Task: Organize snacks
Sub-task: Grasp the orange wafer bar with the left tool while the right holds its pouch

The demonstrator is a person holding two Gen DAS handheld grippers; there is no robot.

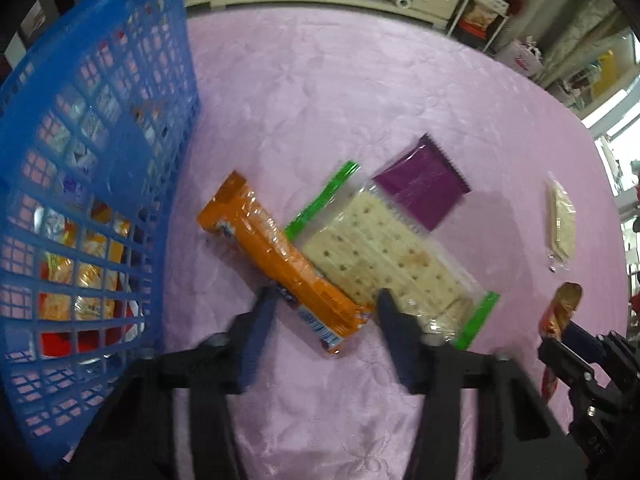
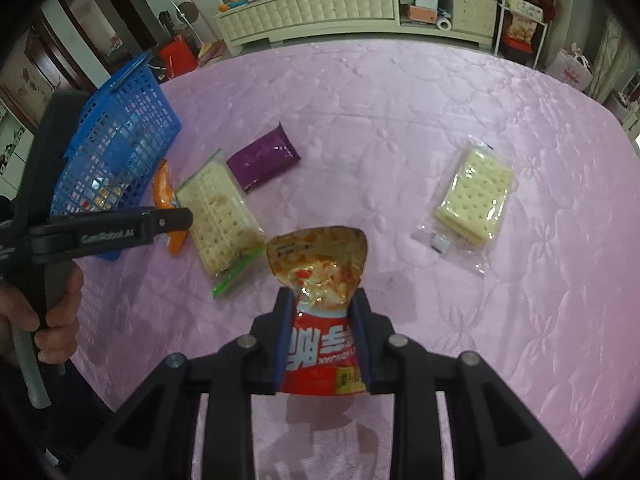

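My left gripper is open, its fingers astride the near end of an orange snack pack that lies on the pink tablecloth beside the blue basket. The pack also shows in the right wrist view, partly behind the left gripper. My right gripper is shut on a red snack bag and holds it above the table; the bag also shows in the left wrist view. A green-edged cracker bag and a purple pack lie next to the orange pack.
The blue basket holds several snack packs. A clear pack of crackers lies alone at the right. The pink tablecloth covers the round table. Shelves and a cabinet stand behind the far edge.
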